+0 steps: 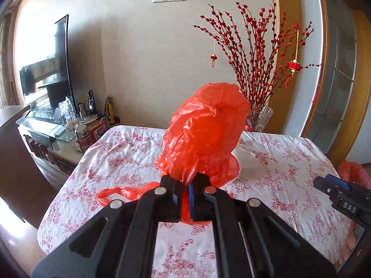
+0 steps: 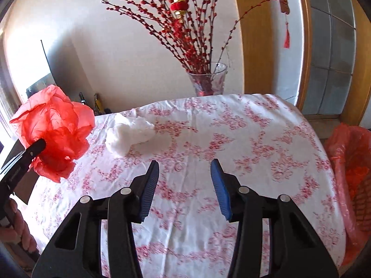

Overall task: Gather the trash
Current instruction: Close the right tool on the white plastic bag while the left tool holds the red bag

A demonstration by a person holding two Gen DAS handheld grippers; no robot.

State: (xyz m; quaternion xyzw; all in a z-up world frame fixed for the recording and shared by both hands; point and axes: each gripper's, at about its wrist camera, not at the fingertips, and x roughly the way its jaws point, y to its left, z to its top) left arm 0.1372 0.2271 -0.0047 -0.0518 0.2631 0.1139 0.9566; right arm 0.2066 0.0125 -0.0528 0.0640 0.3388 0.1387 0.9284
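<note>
My left gripper is shut on a crumpled red plastic bag, which bulges up above the jaws; one of its handles trails onto the cloth. From the right wrist view the same bag hangs off the left gripper at the left. A crumpled white tissue lies on the floral tablecloth, ahead and left of my right gripper. That gripper stands open over bare cloth with nothing between its fingers. The right gripper's tip shows at the right edge of the left wrist view.
A bin lined with a red bag stands off the table's right side. A glass vase of red branches sits at the far edge. A TV stand with a screen and bottles is to the left. A hand holds the left gripper.
</note>
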